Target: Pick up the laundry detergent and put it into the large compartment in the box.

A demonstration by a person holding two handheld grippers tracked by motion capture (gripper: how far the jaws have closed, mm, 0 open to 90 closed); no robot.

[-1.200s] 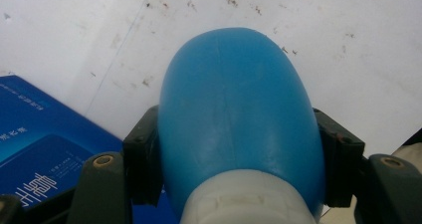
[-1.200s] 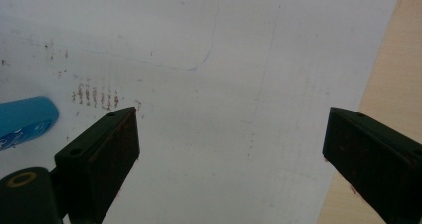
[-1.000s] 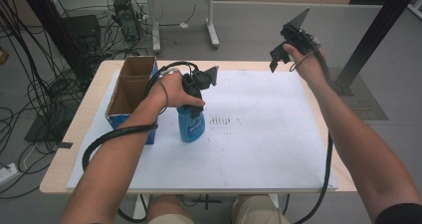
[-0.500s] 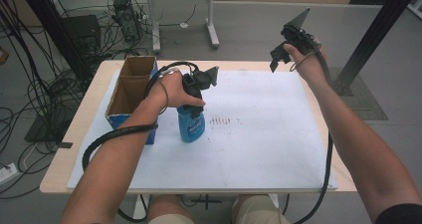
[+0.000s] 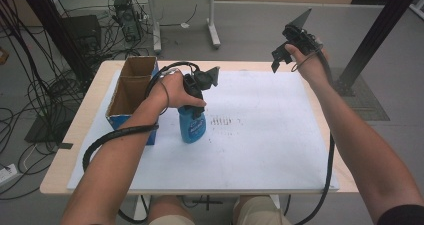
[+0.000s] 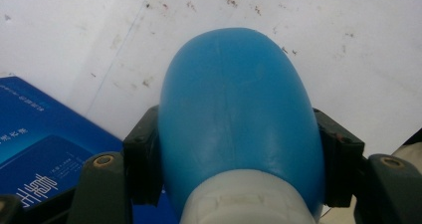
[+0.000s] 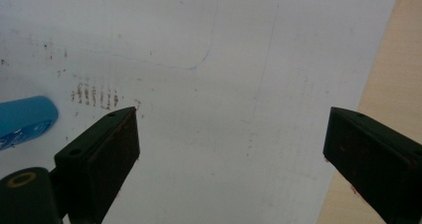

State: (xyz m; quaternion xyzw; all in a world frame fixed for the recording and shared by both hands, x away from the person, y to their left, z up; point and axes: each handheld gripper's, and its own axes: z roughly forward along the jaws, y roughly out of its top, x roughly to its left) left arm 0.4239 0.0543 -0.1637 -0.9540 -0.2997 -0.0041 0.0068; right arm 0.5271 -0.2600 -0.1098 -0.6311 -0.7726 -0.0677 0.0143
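White-sheeted counter (image 5: 280, 150): left hand-held gripper (image 6: 234, 159) clenches the blue plastic bottle (image 5: 192, 126) upright near the left edge beside the open cardboard box (image 5: 131, 87); right hand-held gripper (image 7: 231, 149), jaws spread, holds nothing. Bottle grasped, placement pending.

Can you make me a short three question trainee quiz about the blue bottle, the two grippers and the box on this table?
1. True or false: the left gripper is clamped on the blue bottle.
2. The right gripper is: A) holding the bottle, B) open and raised above the white sheet, C) inside the cardboard box.
3. On which side of the bottle does the cardboard box stand in the high view?

Key: 1 true. 2 B. 3 On its left, on the table.
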